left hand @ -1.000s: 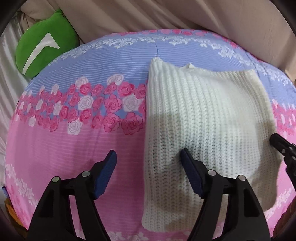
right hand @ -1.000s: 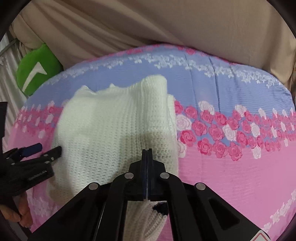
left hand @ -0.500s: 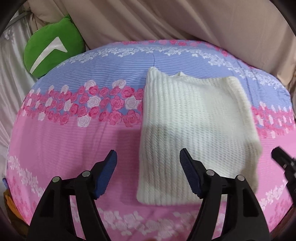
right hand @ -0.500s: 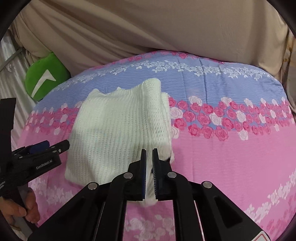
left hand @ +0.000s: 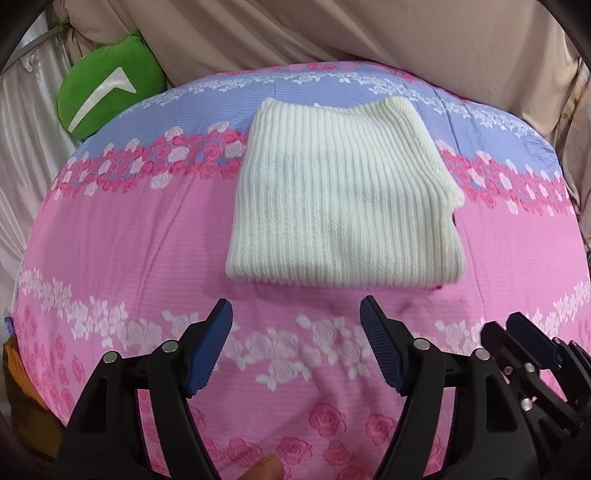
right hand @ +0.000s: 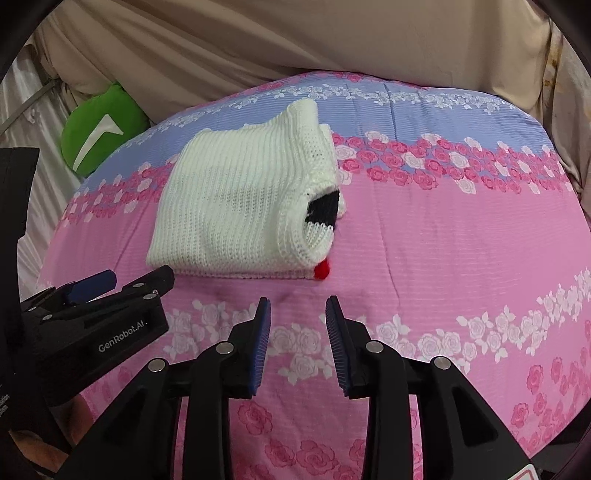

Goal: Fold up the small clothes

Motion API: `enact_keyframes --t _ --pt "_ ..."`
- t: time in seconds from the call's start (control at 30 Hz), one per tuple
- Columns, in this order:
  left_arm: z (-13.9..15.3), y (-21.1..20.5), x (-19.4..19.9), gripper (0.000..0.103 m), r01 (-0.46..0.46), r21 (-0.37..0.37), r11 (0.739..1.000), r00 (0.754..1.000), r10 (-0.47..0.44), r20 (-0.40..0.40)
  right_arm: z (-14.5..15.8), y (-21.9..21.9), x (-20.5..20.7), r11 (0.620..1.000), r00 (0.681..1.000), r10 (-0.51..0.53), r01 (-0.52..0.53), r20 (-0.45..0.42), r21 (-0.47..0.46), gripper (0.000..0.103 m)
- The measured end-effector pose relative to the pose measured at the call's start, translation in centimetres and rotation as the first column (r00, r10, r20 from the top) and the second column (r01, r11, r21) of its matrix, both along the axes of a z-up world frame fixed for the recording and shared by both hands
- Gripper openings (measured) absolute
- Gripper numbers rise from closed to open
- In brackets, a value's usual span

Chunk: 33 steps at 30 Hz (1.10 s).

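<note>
A white knitted sweater lies folded into a compact rectangle on the pink and blue floral bedspread. In the right wrist view the sweater shows a black patch and a small red bit at its right edge. My left gripper is open and empty, held back from the sweater's near edge. My right gripper is open and empty, also short of the near edge. The left gripper also shows in the right wrist view, at the left.
A green cushion with a white mark sits at the back left. Beige fabric hangs behind the bed. The bedspread's near part lies between the grippers and the sweater.
My right gripper has let go of the sweater and opened. Both grippers have pulled back toward the near side, so the folded sweater now lies farther ahead.
</note>
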<state>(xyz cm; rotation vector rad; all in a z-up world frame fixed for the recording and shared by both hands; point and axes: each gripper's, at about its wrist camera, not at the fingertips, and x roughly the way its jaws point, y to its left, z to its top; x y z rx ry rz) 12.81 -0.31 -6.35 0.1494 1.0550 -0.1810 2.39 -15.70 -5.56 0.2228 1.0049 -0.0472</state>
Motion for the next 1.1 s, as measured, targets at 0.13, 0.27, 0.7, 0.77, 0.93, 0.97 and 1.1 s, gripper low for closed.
enact_keyframes --t 0.13,0.27,0.7,0.77,0.93,0.97,1.1 --pt "-0.6 -0.2 -1.4 0.069 -0.001 0.008 1.000 1.000 0.001 -0.002 -0.4 0.8 -0.9 1.000 1.000 0.008 -0.008 0.002 -0.029 0.035" --pt "-1.2 -0.2 -2.3 0.069 0.000 0.023 1.000 1.000 0.000 0.001 -0.9 1.1 -1.6 0.999 1.000 -0.002 0.002 -0.004 -0.052 0.035" --pt "-3.0 0.8 -3.5 0.069 -0.008 0.035 0.999 1.000 0.008 -0.009 -2.3 2.5 -2.6 0.996 1.000 -0.002 0.000 -0.018 -0.094 0.036" --pt "-3.1 0.8 -3.6 0.069 -0.005 0.042 0.999 1.000 0.005 -0.006 -2.7 2.7 -2.6 0.996 1.000 -0.004 0.001 -0.025 -0.092 0.036" --pt "-3.5 1.0 -3.5 0.069 -0.004 0.044 0.999 1.000 0.004 -0.012 -3.0 2.9 -2.5 0.995 1.000 -0.009 0.006 -0.030 -0.095 0.036" --pt "-3.5 1.0 -3.5 0.069 -0.003 0.046 0.999 1.000 0.004 -0.012 -3.0 2.9 -2.4 0.995 0.999 -0.009 0.006 -0.030 -0.096 0.036" --pt "-3.8 0.9 -3.4 0.069 0.005 0.052 0.999 1.000 -0.004 -0.018 -3.3 3.0 -2.3 0.995 0.999 -0.012 0.009 -0.036 -0.100 0.036"
